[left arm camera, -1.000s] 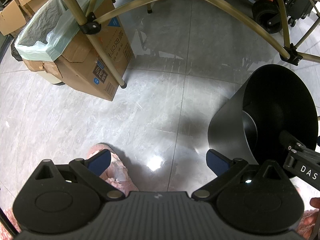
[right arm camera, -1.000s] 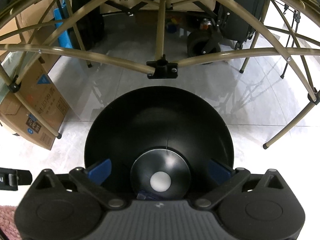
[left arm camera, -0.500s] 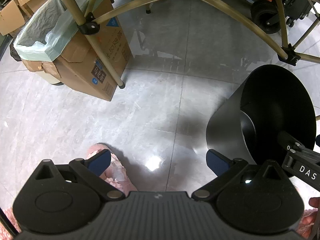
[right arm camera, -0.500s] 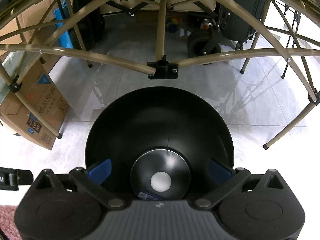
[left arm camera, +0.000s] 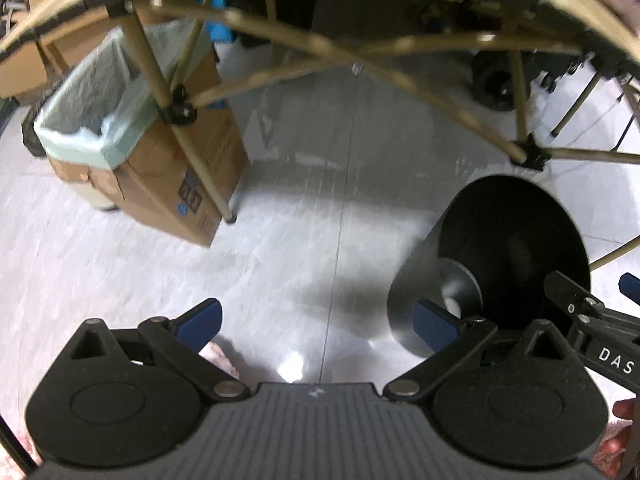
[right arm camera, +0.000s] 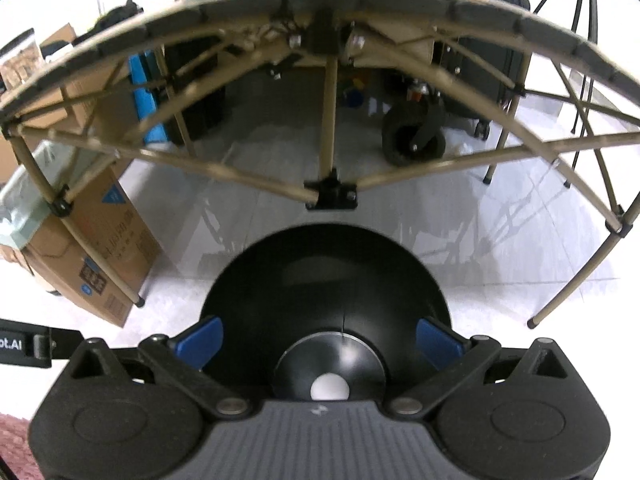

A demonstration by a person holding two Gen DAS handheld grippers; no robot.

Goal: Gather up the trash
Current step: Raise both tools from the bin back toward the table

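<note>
Both views have tipped upward since a second ago, so the underside of the tan folding table (right arm camera: 328, 20) now fills the top, and the left view is smeared by motion. Directly below the right gripper (right arm camera: 320, 338) stands the round black plastic bin (right arm camera: 324, 280), with only a pale spot showing at its bottom. The left gripper (left arm camera: 316, 320) hangs over bare grey tile (left arm camera: 280, 240) beside it. Both sets of blue-padded fingers are spread wide with nothing between them. No loose trash is visible, though the blur may hide small scraps. Rising under the table risks knocking a gripper on the tan crossbars (right arm camera: 240, 170). A low sideways swing could tip the bin or clip the bag-lined cardboard box (left arm camera: 168, 168).
</note>
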